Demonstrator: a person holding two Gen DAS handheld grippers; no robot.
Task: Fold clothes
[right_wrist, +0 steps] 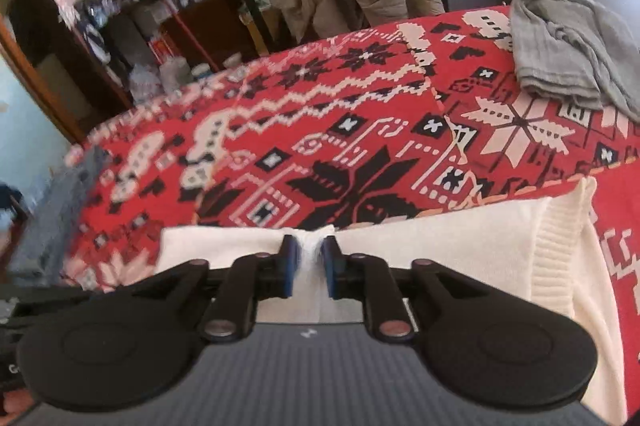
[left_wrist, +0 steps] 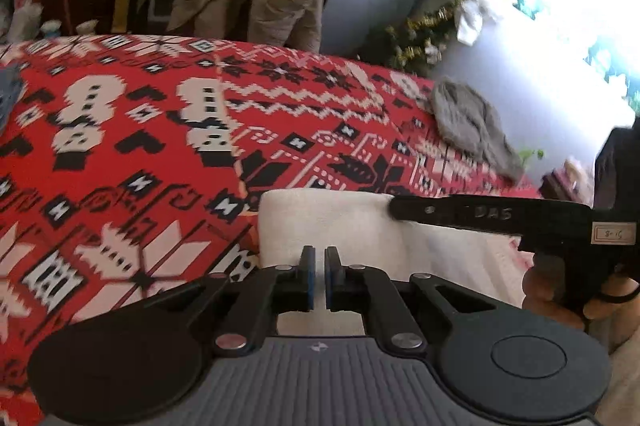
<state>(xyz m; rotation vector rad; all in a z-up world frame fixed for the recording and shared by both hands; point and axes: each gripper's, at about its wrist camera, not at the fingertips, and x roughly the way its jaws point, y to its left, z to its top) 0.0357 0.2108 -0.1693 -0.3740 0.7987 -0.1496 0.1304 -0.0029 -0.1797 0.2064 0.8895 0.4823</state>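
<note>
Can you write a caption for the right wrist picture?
Right tongs pinching a white sweater on a red patterned blanket.

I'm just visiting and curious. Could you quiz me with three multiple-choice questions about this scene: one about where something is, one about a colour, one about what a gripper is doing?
1. Where does the grey garment lie?
A. on the far part of the patterned cloth
B. over the chair
C. on the floor

2. What colour is the knit garment nearest the grippers?
A. blue
B. cream white
C. black

3. What is the right gripper doing?
A. hanging open above bare cloth
B. gripping the grey garment
C. pinching a fold of the white knit

Answers: 1 A, it sits crumpled on the red cloth beyond the white knit. 2 B, the ribbed knit is cream white. 3 C, white fabric is bunched between its blue pads.
</note>
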